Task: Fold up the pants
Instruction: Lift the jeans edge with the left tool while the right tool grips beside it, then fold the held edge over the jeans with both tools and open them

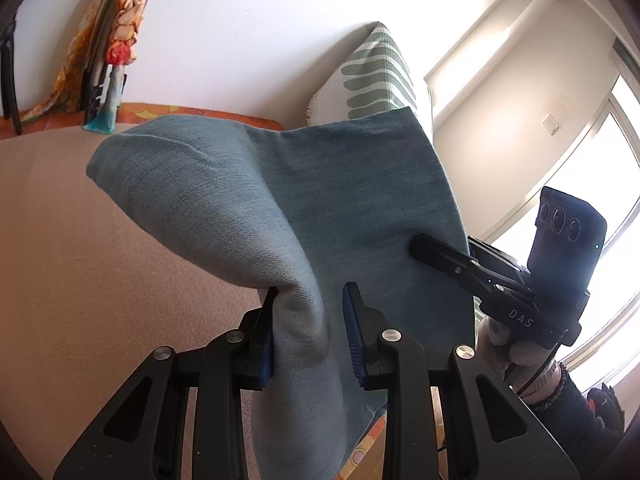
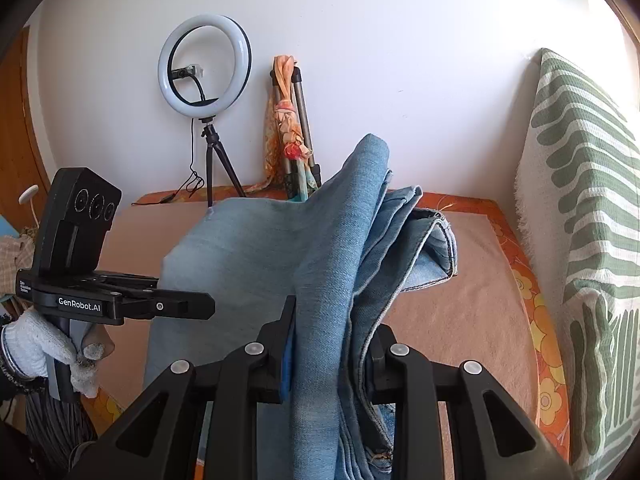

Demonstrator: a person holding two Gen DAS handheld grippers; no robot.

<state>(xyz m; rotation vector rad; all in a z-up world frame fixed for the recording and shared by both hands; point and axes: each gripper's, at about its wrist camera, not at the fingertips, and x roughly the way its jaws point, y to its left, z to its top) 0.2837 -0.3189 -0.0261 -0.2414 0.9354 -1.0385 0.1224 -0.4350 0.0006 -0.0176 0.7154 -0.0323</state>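
The light blue denim pants hang lifted above the pink bed cover, held between both grippers. My left gripper has its blue-padded jaws around a thick fold of the denim. My right gripper is shut on a bunched stack of denim layers, with hems and seams showing to its right. In the left wrist view the right gripper clamps the cloth's right edge. In the right wrist view the left gripper grips the cloth's left edge.
A green-patterned white pillow stands against the wall on the right. A ring light on a tripod and a second tripod with an orange scarf stand behind the bed. An orange flowered sheet edges the bed. A bright window is at the right.
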